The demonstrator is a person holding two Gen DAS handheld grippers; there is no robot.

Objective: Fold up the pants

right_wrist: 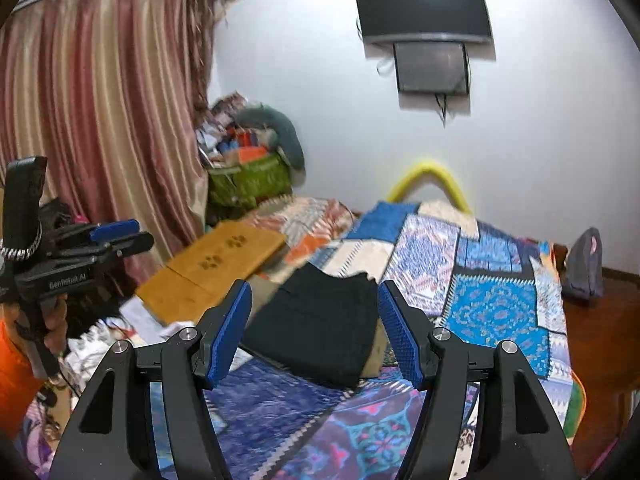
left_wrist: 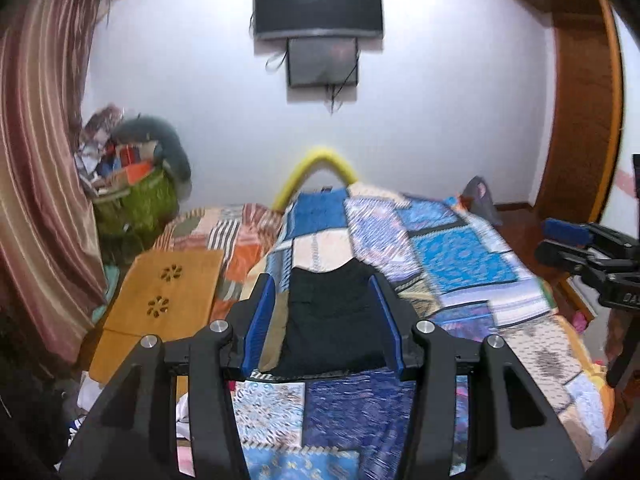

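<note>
Black pants (left_wrist: pixel 332 320) lie as a folded dark rectangle on the patchwork bedspread (left_wrist: pixel 452 256); they also show in the right wrist view (right_wrist: pixel 320 328). My left gripper (left_wrist: pixel 326 316) is open and empty, raised above the bed, with the pants seen between its blue pads (left_wrist: pixel 260 328). My right gripper (right_wrist: pixel 314 328) is open and empty, also above the bed, framing the pants. The right gripper shows at the right edge of the left wrist view (left_wrist: pixel 592 256). The left gripper shows at the left of the right wrist view (right_wrist: pixel 80 248), held by a hand.
A wooden lap desk (left_wrist: pixel 160 304) lies on the bed's left side. A green bag of clutter (left_wrist: pixel 136 196) stands by the striped curtain (left_wrist: pixel 36 160). A yellow foam arch (left_wrist: pixel 316 168) is at the bed's far end. A wall television (left_wrist: pixel 318 4) hangs above.
</note>
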